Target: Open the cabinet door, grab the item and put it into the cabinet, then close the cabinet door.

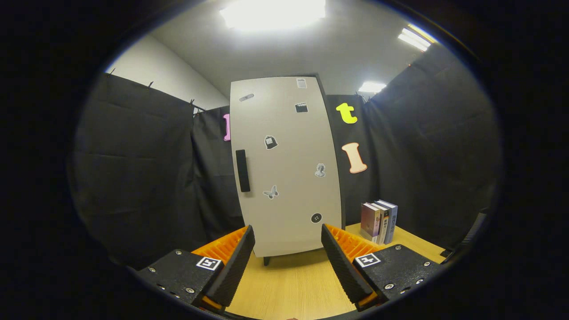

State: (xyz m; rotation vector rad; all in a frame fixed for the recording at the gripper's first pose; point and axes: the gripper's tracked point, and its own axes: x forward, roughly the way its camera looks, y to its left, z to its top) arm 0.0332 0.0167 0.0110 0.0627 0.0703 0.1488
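Cabinet door [284, 169], pale and dotted with small stickers, stands closed at the far side of the wooden table [289, 284], straight beyond the gripper [288, 249], whose fingers are spread wide with nothing between them. It looks like a stiff, light panel that should swing freely; the dark vertical handle [242, 170] near its left edge is the place to hook or pinch. A short row of upright books [379, 221], likely the item, stands just right of the cabinet, well away from the handle. Nothing lies between fingers and door.
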